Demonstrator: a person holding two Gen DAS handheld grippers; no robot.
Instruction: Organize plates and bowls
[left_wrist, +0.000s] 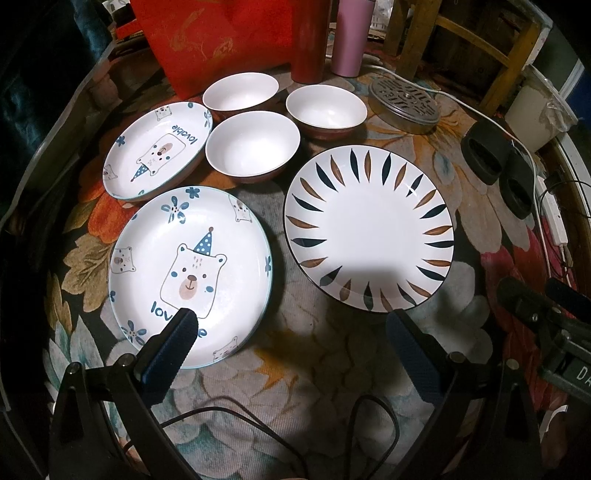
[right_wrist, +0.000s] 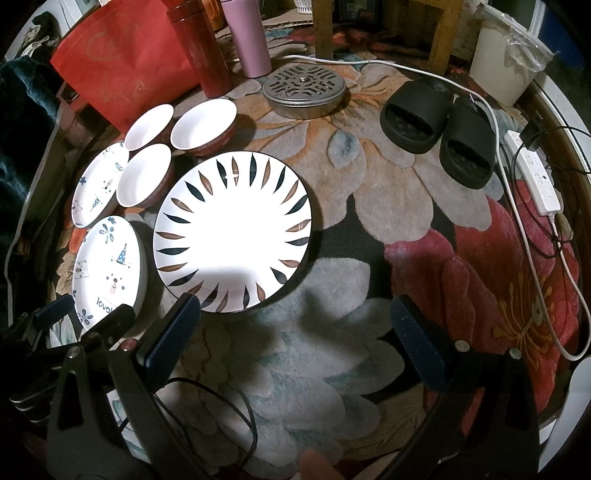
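Left gripper (left_wrist: 290, 325) is hovering with jaws spread wide, gripping nothing; its left finger (left_wrist: 173, 339) is overlapping the near rim of the near bear plate (left_wrist: 190, 275), contact unclear. Right gripper (right_wrist: 295, 314) is likewise gaping wide and empty, its left finger (right_wrist: 173, 332) sitting just at the 6 o'clock rim of the leaf-pattern plate (right_wrist: 232, 230).

Everything is lying on a floral rug (right_wrist: 314, 369). Bare rug is showing at 6 o'clock of both plates and, in the right wrist view, broadly from 3 to 5 o'clock. The two near plates are lying side by side, a narrow strip of rug between their edges.

Behind, at 11 o'clock, the second bear plate (left_wrist: 157, 151) is sitting just beside the near bowl (left_wrist: 253, 147), rims nearly touching. Two more bowls (left_wrist: 240, 92) (left_wrist: 327, 109) are crowding at 12 o'clock, tight cluster.

Farther: metal perforated lid (right_wrist: 304, 90), black slippers (right_wrist: 439, 129) at 2 o'clock, power strip (right_wrist: 535, 177) along the right edge, red bag (right_wrist: 118, 66), red tumbler (right_wrist: 205, 51) and pink tumbler (right_wrist: 247, 37) at the far edge.
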